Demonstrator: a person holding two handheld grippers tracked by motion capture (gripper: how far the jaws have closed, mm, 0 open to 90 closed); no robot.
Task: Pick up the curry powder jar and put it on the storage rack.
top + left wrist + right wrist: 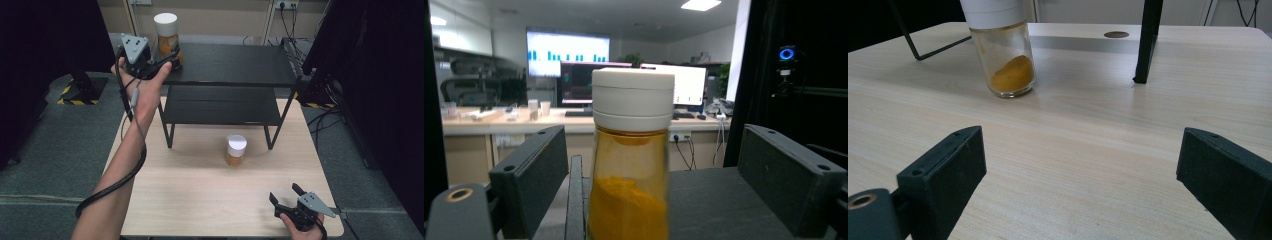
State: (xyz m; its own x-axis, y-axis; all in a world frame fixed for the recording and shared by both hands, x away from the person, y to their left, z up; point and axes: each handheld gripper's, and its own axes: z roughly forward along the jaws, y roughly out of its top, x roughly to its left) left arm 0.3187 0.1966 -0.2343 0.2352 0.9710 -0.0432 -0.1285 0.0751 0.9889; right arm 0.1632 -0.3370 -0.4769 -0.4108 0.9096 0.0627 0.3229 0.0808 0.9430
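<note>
Glass spice jar (631,165) with white cap, likely slippery, is standing on black shelf (235,62), between left gripper (167,56)'s open, unpressing jaws; grip mid-body.

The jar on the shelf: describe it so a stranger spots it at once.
Find the black two-tier shelf at the table's far side. On its top tier's left corner stands the jar, between the left gripper fingers; the other jar sits on the table.

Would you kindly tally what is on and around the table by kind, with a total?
Spice jars with white lids: 2, one on the shelf, one on the table
Black two-tier shelf: 1
Handheld tools: 2, left tool, right tool
Total: 5
</note>
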